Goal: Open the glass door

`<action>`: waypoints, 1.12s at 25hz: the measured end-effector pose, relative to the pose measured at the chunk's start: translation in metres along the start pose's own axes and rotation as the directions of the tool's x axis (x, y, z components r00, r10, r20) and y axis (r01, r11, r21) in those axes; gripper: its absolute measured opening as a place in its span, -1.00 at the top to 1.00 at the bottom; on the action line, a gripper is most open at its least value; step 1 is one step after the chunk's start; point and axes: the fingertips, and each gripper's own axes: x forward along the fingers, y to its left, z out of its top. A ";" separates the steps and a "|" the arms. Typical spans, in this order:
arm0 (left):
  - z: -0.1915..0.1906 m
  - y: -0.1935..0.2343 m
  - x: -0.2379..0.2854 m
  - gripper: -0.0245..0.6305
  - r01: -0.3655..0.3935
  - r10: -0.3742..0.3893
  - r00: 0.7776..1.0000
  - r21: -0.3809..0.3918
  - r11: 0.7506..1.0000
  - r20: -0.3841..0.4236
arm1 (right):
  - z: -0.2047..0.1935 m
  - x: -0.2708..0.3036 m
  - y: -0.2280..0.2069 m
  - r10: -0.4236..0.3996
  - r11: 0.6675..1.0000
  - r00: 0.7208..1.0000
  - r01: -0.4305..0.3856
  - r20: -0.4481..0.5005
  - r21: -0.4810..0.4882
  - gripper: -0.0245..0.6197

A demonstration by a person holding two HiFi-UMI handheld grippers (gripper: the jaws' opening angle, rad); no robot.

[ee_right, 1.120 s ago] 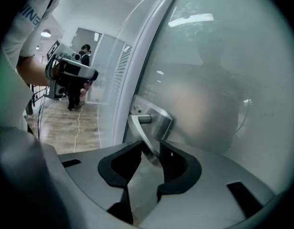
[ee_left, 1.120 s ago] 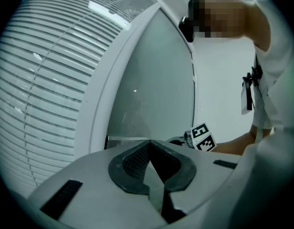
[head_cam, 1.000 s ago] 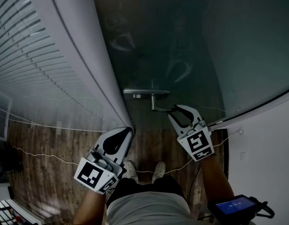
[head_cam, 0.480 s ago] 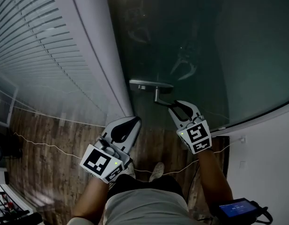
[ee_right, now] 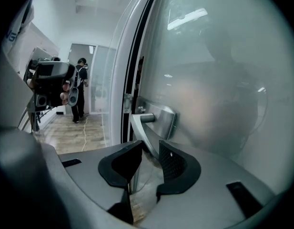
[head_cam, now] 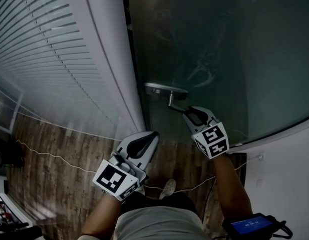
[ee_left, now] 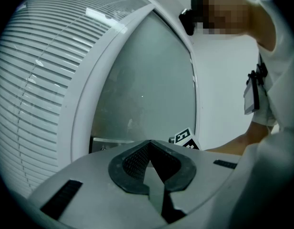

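only its own view shows right gripper [ee_right: 147, 162] clamping door handle [ee_right: 139, 130].

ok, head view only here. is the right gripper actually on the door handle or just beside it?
Observer: On it. In the right gripper view the door handle runs between the right gripper jaws, and both pads press on it.
Operator: left one holding anything?
Observer: No. The left gripper jaws are closed together with nothing between them, facing the glass door.
Operator: anyone nearby?
Observer: A person stands far off down the corridor, left of the door frame.
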 end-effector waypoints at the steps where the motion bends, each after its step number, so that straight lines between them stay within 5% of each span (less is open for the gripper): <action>1: -0.002 0.003 0.007 0.92 -0.002 0.002 1.000 0.000 1.000 0.000 | -0.002 0.005 -0.007 0.006 1.000 1.000 -0.006 -0.002 -0.001 0.57; 6: -0.005 0.024 0.033 0.92 -0.013 0.013 1.000 -0.008 1.000 0.009 | 0.005 0.032 -0.042 0.011 0.999 0.999 -0.013 -0.037 -0.042 0.57; 28: -0.018 -0.021 0.015 0.92 -0.099 0.098 0.993 0.013 0.995 0.070 | 0.008 0.060 -0.093 -0.054 0.998 0.997 0.055 -0.047 0.010 0.61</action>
